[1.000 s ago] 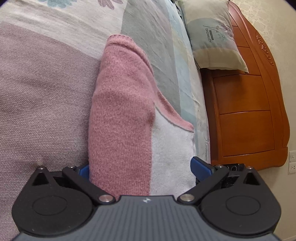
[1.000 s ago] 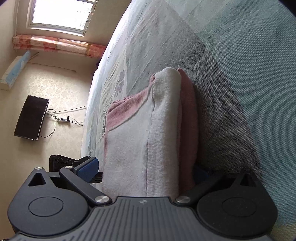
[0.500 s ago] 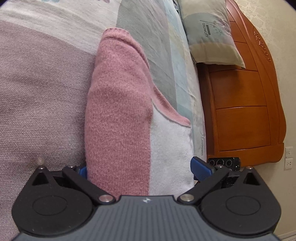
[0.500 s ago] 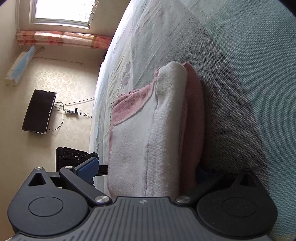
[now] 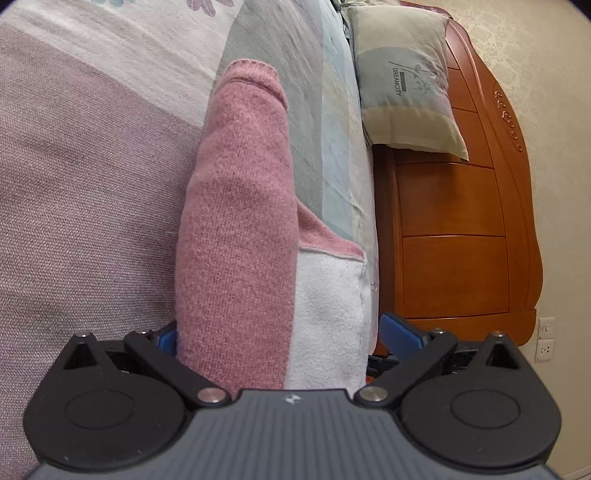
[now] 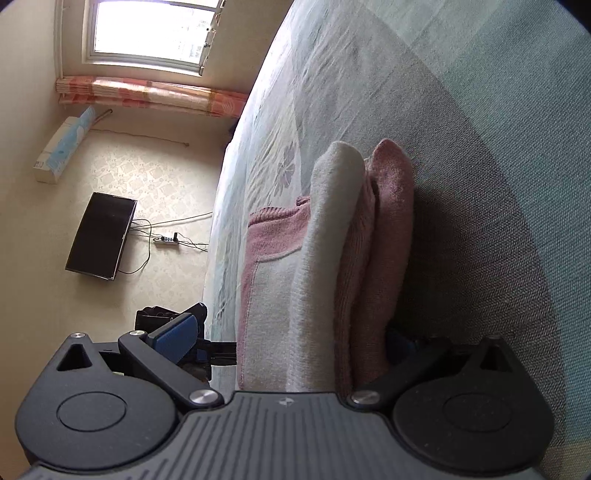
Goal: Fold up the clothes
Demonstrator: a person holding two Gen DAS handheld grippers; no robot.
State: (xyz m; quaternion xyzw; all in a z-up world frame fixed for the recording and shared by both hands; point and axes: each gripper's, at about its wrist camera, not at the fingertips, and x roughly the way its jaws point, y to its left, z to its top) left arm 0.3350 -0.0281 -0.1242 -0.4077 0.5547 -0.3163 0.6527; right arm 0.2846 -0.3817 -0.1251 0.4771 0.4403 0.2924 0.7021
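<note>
Folded pink-and-white sweater (image 5: 236, 240), lower centre of both frames on the bed (image 5: 74, 184), sits between wide-spread jaws of both grippers; judged soft, light, limp, best gripped through stacked edges.

Patchwork bedspread (image 5: 92, 184), pillow (image 5: 402, 85) (printed), wooden headboard (image 5: 461, 221), window (image 6: 147, 33), monitor (image 6: 99, 236)

The left gripper (image 5: 284, 334) straddles a folded pink-and-white sweater (image 5: 240, 236) on the bedspread (image 5: 81, 166), apparently open around it.
</note>
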